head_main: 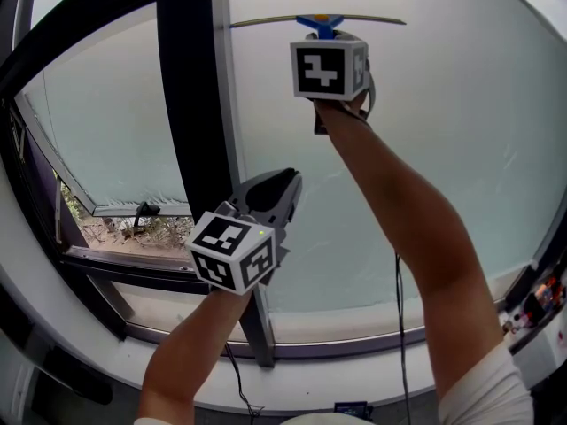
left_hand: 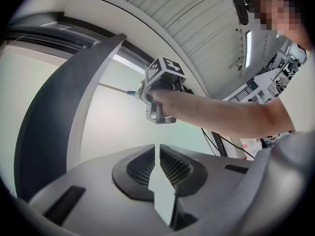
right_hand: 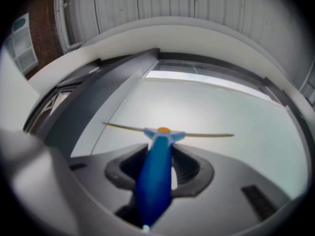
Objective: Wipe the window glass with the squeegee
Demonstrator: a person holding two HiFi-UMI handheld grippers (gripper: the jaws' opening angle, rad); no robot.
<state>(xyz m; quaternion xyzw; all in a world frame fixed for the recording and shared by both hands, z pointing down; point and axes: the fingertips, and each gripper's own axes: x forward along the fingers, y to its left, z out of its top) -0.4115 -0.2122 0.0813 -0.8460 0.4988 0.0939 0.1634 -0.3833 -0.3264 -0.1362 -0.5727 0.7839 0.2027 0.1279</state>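
**A:** Jaws: right gripper (right_hand: 160, 154) clamped on squeegee (right_hand: 156, 181) handle. Left gripper (left_hand: 156, 156) nearly together, empty, idle at 7 o'clock.
**B:** Squeegee position?
**A:** 12 o'clock on glass (head_main: 443, 149), blade level, its 9 o'clock tip near frame (head_main: 190, 87).
**B:** Risks?
**A:** Round handle could twist under pressure, so one end lifts and streaks. Drift toward 9 o'clock snags frame.

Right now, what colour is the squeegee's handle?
The squeegee handle is blue; it shows best in the right gripper view.

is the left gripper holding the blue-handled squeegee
No, the left gripper is shut on nothing; the blue-handled squeegee is clamped in the right gripper.
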